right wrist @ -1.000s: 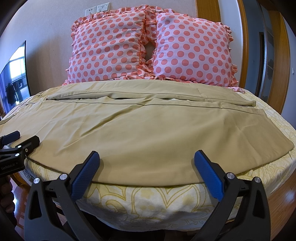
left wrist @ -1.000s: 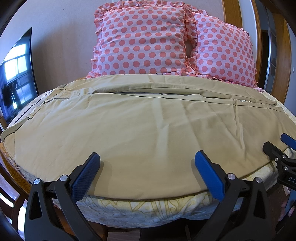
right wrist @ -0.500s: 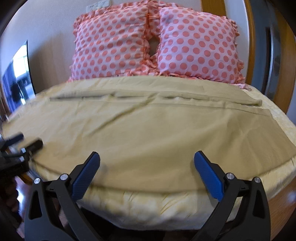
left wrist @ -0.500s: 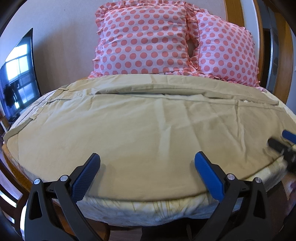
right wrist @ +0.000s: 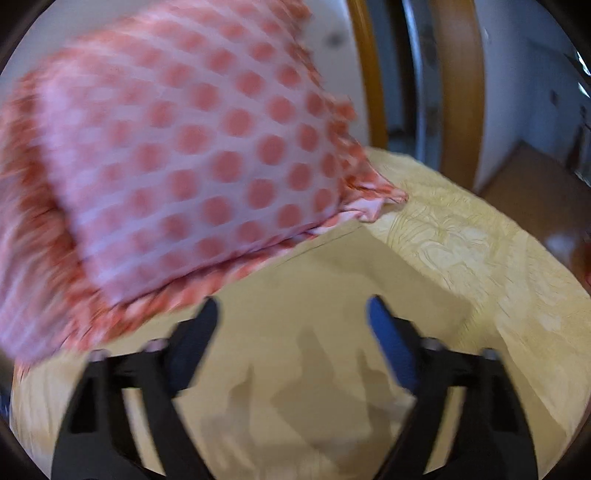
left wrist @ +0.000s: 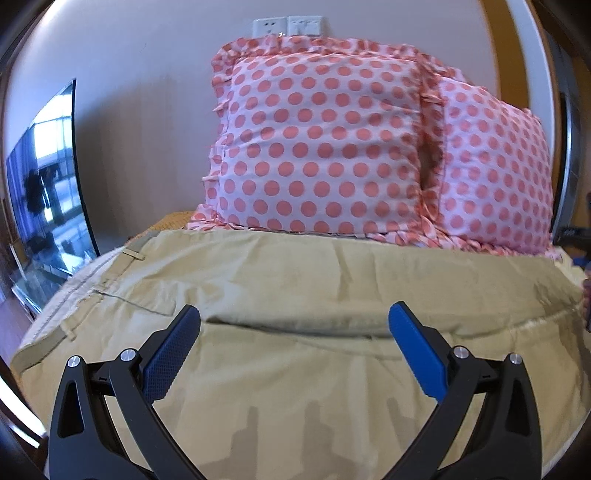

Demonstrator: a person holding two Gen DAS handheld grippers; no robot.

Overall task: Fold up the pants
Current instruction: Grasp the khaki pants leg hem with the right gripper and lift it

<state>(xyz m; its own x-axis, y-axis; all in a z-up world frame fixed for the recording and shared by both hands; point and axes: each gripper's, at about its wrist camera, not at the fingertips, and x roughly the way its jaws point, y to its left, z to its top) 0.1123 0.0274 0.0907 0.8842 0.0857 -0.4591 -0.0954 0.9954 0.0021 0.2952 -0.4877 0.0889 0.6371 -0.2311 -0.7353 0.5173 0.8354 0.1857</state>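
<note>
While both grippers gape, pants (left wrist: 295, 280) lie spread beneath them.

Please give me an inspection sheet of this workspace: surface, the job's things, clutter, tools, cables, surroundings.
Surface: bed with yellow patterned cover.
Job's things: tan pants spread flat across the bed, waistband at left.
Clutter: two polka-dot pillows at the far edge of the pants.
Tools: left tool open above the pants, holding nothing; right tool open near the pants' right end, view blurred.
Cables: nothing seen.
Surroundings: TV at left, wall sockets, wooden door frame.
</note>
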